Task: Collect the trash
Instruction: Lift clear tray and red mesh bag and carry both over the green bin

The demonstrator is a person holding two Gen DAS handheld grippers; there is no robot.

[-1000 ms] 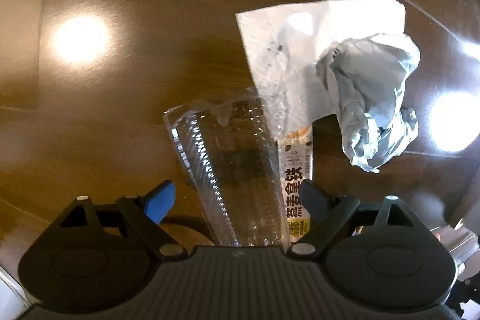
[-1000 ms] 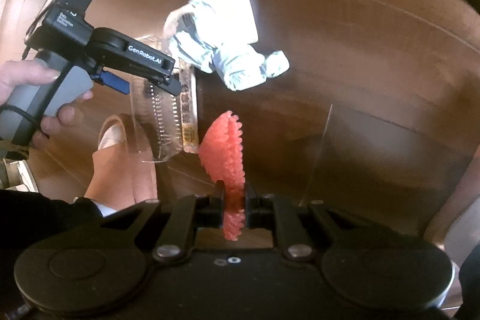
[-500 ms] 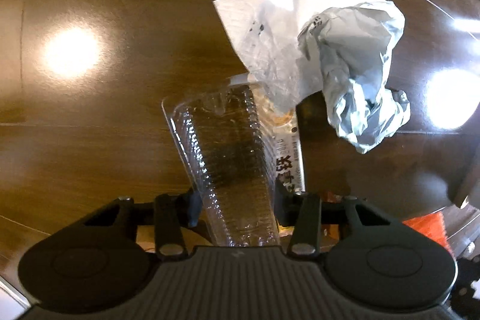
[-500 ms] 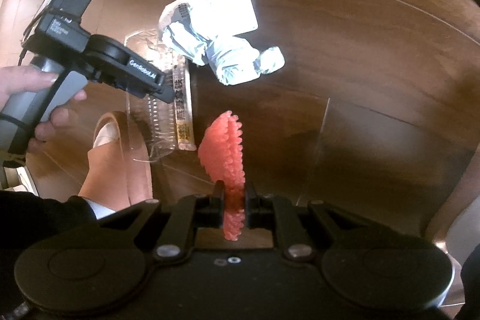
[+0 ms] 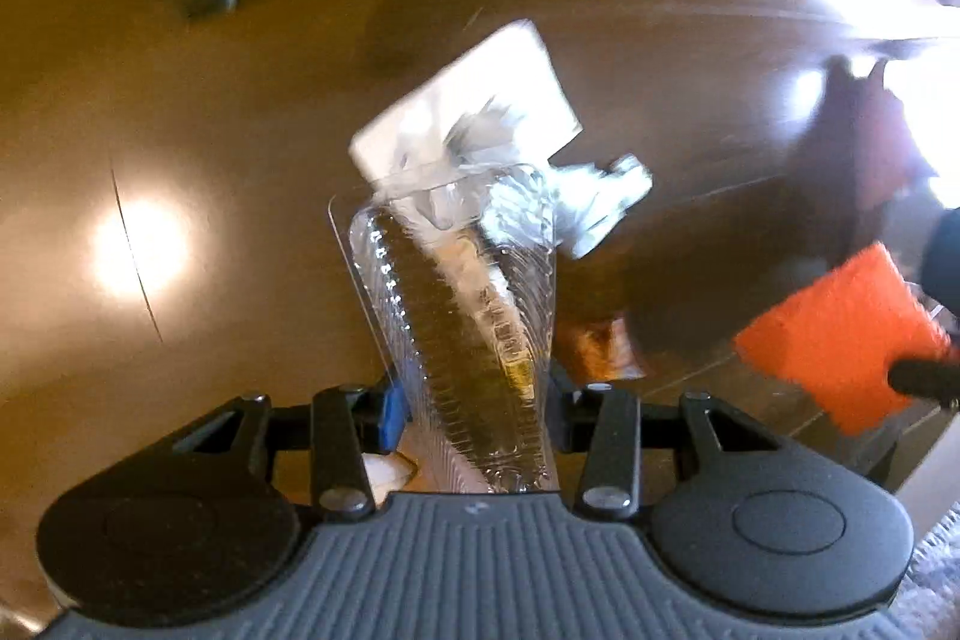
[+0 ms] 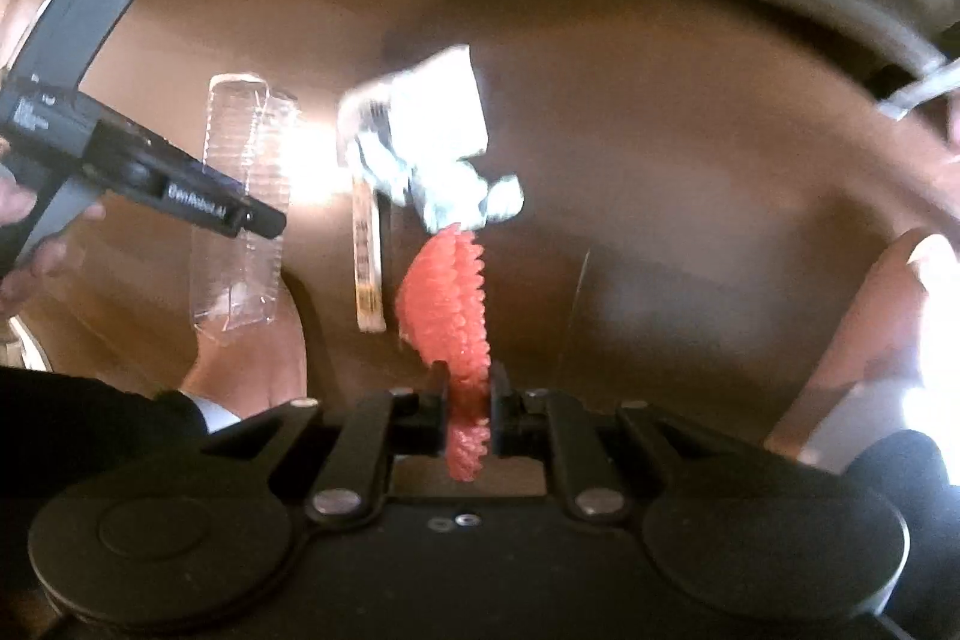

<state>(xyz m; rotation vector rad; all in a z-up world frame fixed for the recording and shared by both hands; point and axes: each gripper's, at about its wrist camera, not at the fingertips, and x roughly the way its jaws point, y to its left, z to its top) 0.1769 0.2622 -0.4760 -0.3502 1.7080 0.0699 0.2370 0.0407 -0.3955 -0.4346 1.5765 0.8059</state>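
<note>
Left gripper has its fingers pressed in against both sides of the clear plastic tray, clamped on its near end, and the tray juts straight out ahead over the brown wooden floor. In the right wrist view that same tray hangs out past the left gripper, off the floor by the look of it. Right gripper has its fingers drawn close together, pinching the pink ruffled wrapper, which stands up on edge between them (it shows orange in the left wrist view, far right). On the floor lie a long narrow packet with yellow print, a flat white sheet of paper, and a crumpled grey-white wad partly on top of that sheet. Both views are smeared with blur.
</note>
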